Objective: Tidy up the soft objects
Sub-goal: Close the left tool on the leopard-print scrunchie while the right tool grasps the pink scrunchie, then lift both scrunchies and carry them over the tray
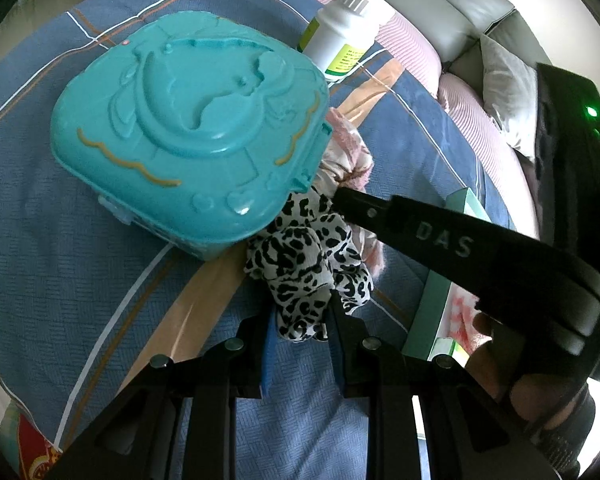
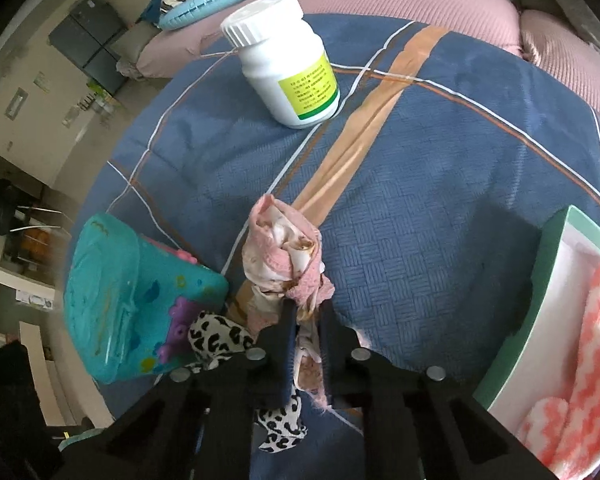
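My left gripper [image 1: 301,316] is shut on a black-and-white leopard-print cloth [image 1: 300,252], which bunches up above its tips on the blue quilt. A pink and white cloth [image 1: 347,148] lies just behind it, beside a teal plastic case [image 1: 188,128]. From the right, a black finger [image 1: 379,212] of my right gripper reaches into that pink cloth. In the right wrist view my right gripper [image 2: 307,312] is shut on the pink cloth [image 2: 284,248], which stands up in a crumpled roll. The leopard cloth [image 2: 216,336] shows to its lower left.
A white bottle [image 2: 288,68] with a green label stands on the blue quilt [image 2: 439,180] farther back. The teal case [image 2: 120,300] sits at the left. A green-rimmed white box [image 2: 539,280] at the right holds a pink chevron cloth [image 2: 591,340]. Pink bedding lies behind.
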`<state>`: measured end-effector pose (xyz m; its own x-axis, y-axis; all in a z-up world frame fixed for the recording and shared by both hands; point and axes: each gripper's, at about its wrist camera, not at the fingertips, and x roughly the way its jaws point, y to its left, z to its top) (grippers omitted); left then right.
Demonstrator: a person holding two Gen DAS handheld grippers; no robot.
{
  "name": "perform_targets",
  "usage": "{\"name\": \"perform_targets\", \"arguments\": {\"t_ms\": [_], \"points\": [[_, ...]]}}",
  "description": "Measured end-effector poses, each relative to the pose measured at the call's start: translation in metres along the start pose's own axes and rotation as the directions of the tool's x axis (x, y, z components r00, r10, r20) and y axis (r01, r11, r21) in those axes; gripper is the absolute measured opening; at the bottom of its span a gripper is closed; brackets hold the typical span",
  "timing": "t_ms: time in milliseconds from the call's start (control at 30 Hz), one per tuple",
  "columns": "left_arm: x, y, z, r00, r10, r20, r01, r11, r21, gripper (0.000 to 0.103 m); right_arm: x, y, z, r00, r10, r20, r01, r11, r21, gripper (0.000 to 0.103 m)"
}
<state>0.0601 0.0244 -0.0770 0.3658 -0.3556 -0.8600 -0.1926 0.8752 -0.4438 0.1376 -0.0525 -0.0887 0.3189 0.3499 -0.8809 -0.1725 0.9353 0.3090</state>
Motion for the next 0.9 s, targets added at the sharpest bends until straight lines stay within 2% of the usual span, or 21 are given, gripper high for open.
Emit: {"name": "perform_targets", "arguments": {"t_ms": [167,267,367,667,900], "points": [[0.000,-0.005,0.000,1.000,0.019,0.006,-0.019,1.000,0.020,0.024,-0.027,-0.010,-0.010,0.997,-0.019,0.081,0.015,0.999,0.050,0.010],[0.000,-0.006,0.000,1.000,0.022,0.008,-0.023,0.999,0.027,0.024,-0.047,-0.017,-0.020,0.989,-0.058,0.137,0.045,0.994,0.097,0.010],[0.000,-0.007,0.000,1.000,0.025,0.012,-0.025,0.999,0.035,0.024,-0.069,-0.028,-0.031,0.980,-0.032,0.197,0.001,0.988,0.154,0.010],[-0.003,-0.014,-0.002,0.999,0.036,0.029,-0.038,0.996,0.081,0.023,-0.109,-0.037,-0.063,0.956,-0.073,0.283,0.007,0.974,0.224,0.010],[-0.010,-0.023,-0.006,0.999,0.025,0.048,-0.031,0.992,0.124,0.020,-0.130,-0.046,-0.085,0.944,-0.091,0.316,0.004,0.964,0.265,0.010]]}}
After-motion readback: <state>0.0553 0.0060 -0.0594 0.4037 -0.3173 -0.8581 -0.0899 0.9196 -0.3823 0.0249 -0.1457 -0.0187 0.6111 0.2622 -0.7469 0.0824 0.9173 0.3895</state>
